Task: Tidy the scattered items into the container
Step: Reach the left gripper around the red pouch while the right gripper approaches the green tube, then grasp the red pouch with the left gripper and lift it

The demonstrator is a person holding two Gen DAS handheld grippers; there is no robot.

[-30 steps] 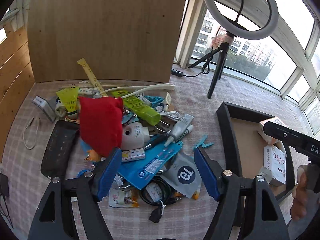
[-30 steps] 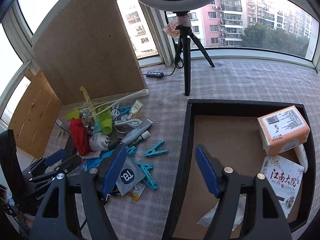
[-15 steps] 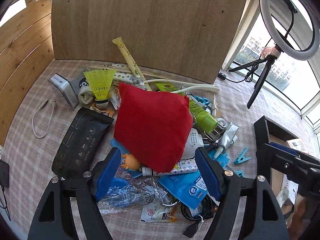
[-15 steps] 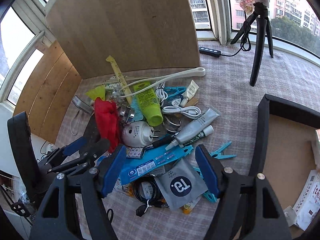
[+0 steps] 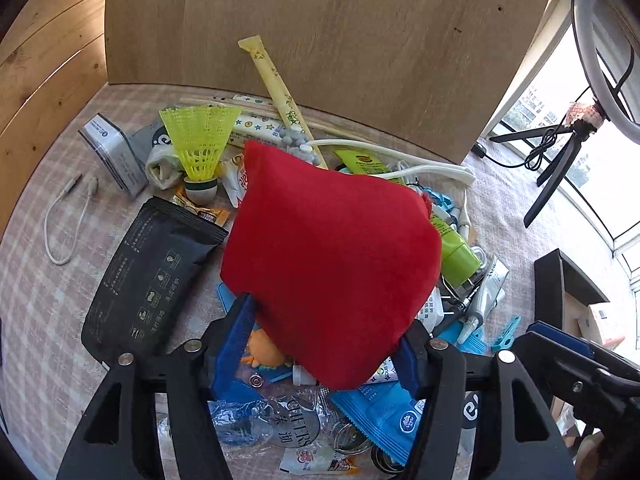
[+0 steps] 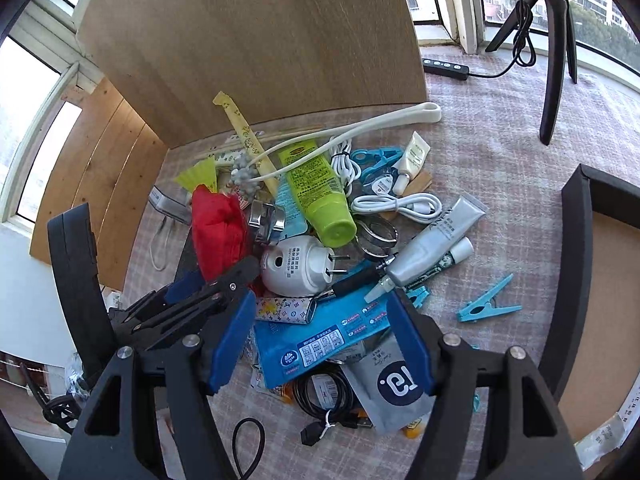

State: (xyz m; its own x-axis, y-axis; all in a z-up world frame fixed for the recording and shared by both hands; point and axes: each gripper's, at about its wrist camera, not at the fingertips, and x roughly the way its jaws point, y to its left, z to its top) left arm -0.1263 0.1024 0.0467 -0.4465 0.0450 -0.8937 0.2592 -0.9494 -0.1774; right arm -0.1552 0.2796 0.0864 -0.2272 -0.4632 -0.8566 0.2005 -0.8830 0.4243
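in the left wrist view our left gripper (image 5: 326,344) has its blue pads against both sides of the red cloth pouch (image 5: 332,256), clamped on it at 6 o'clock of the pile. the yellow shuttlecock (image 5: 200,142) stands at 10 o'clock of the pouch and the black packet (image 5: 148,276) lies at 9 o'clock. in the right wrist view our right gripper (image 6: 322,344) hangs with its jaws apart over the blue wipes pack (image 6: 320,340). the white plug (image 6: 298,266) sits at 12 o'clock of it, and the black container (image 6: 574,264) stands at 3 o'clock.
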